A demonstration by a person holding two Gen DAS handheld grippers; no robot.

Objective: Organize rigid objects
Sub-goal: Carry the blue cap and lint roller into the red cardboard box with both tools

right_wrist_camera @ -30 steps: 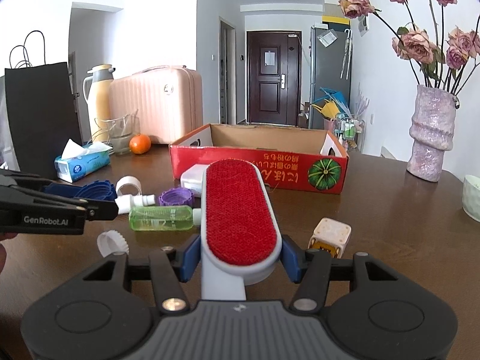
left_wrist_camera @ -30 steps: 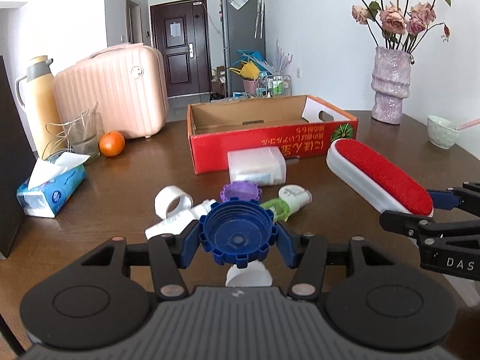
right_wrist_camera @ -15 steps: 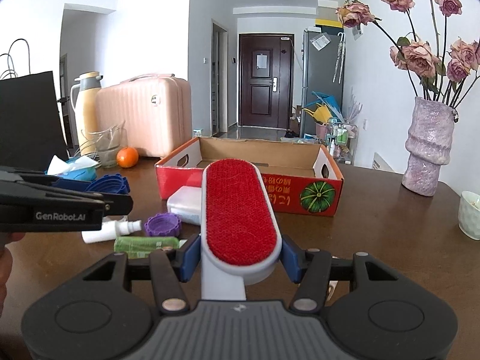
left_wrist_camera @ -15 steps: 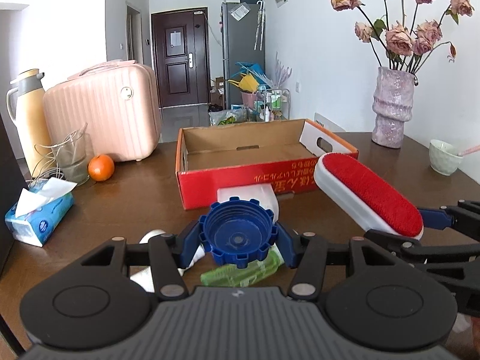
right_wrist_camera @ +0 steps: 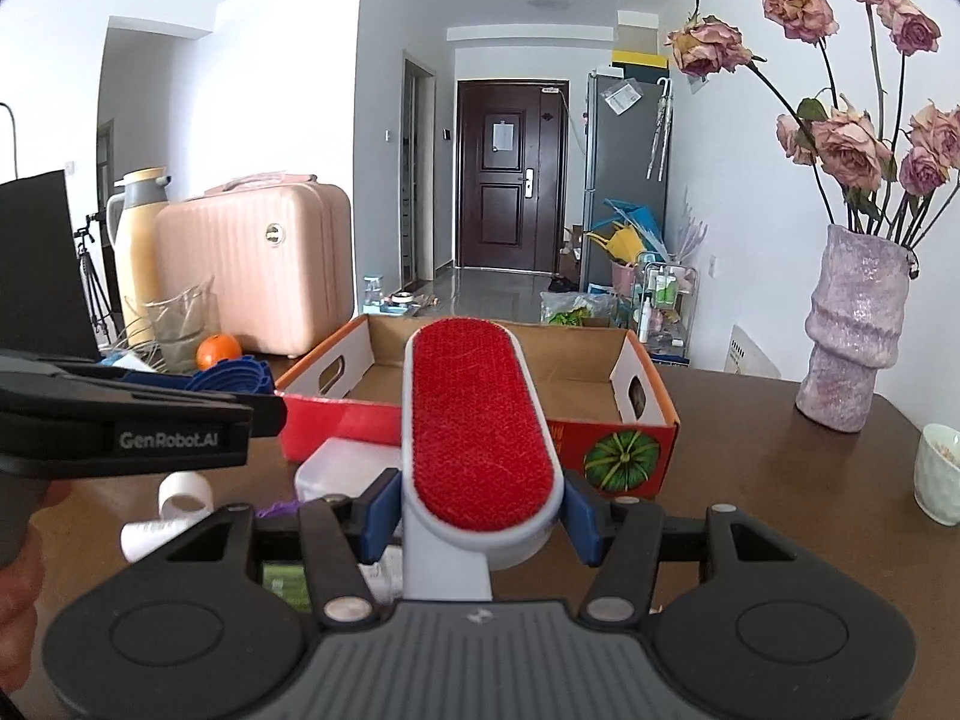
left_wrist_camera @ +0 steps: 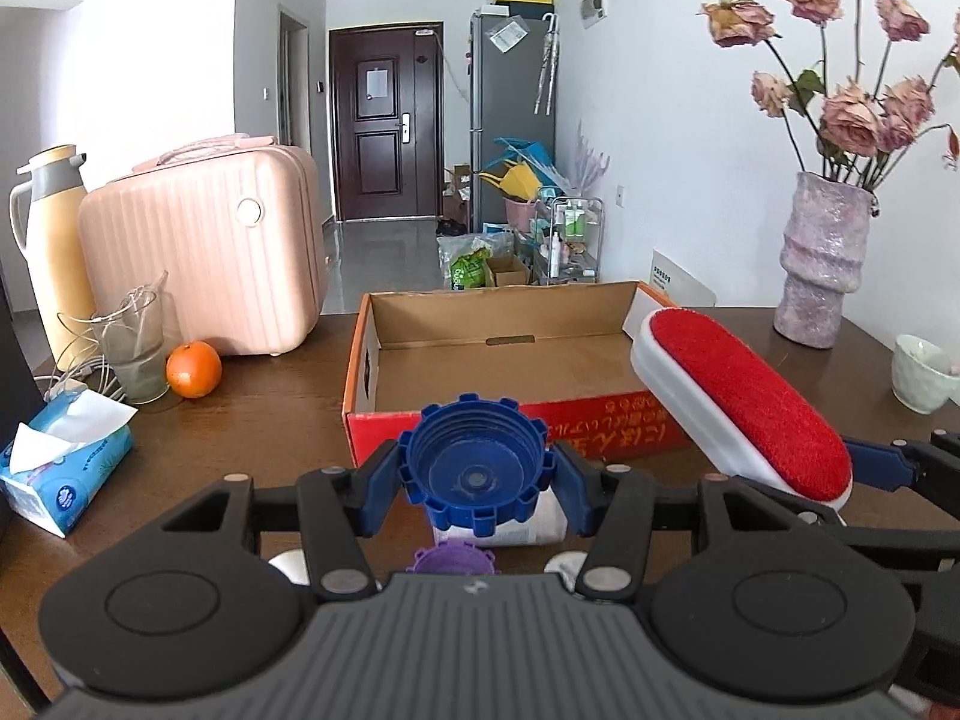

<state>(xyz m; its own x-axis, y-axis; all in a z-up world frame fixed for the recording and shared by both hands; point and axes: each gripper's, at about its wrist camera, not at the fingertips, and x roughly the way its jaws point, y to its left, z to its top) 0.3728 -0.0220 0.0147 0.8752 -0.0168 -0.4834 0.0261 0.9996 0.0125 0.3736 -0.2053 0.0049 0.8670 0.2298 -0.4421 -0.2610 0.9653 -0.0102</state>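
My left gripper is shut on a blue ridged cap, held above the table just in front of the red cardboard box, which is open and empty. My right gripper is shut on a white lint brush with a red pad, held up before the box. The brush also shows at the right of the left wrist view. A purple cap and a white plastic case lie below on the table.
A pink suitcase, thermos, glass, orange and tissue pack stand at the left. A vase of roses and a cup stand at the right. A white tape roll lies near the case.
Both grippers have risen and moved forward toward the box with their objects held. The loose items on the table have dropped below and behind the fingers.
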